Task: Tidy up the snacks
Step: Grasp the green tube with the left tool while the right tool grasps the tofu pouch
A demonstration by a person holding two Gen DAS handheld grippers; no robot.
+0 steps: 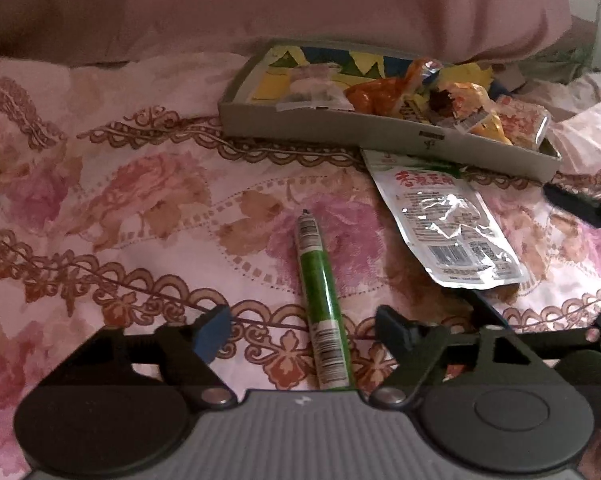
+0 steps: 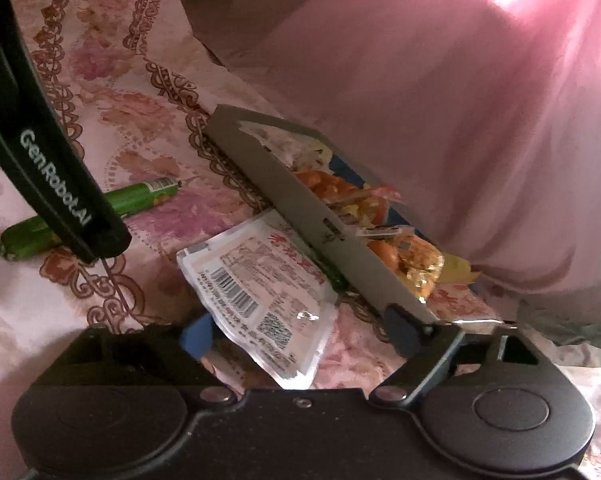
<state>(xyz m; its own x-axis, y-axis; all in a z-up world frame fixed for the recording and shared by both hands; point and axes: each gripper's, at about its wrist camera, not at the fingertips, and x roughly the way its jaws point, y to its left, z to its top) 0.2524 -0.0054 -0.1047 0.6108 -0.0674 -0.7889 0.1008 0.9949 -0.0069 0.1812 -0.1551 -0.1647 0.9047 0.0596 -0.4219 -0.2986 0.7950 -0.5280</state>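
Note:
A green sausage stick (image 1: 320,292) lies on the floral bedsheet, its near end between the open fingers of my left gripper (image 1: 302,332); the fingers do not touch it. A silver snack pouch (image 1: 446,224) lies flat to its right, against a grey cardboard tray (image 1: 340,130) that holds several orange and yellow snack packets (image 1: 440,96). In the right wrist view my right gripper (image 2: 296,334) is open with the pouch (image 2: 256,292) lying between its fingers, right beside the tray's wall (image 2: 300,204). The sausage (image 2: 136,198) lies at the left, partly hidden by the left gripper's black body.
The floral sheet (image 1: 120,200) covers the bed. A pink pillow or quilt (image 1: 300,4) rises behind the tray and fills the right of the right wrist view (image 2: 460,100). The left gripper's black arm (image 2: 52,176) crosses the left of the right wrist view.

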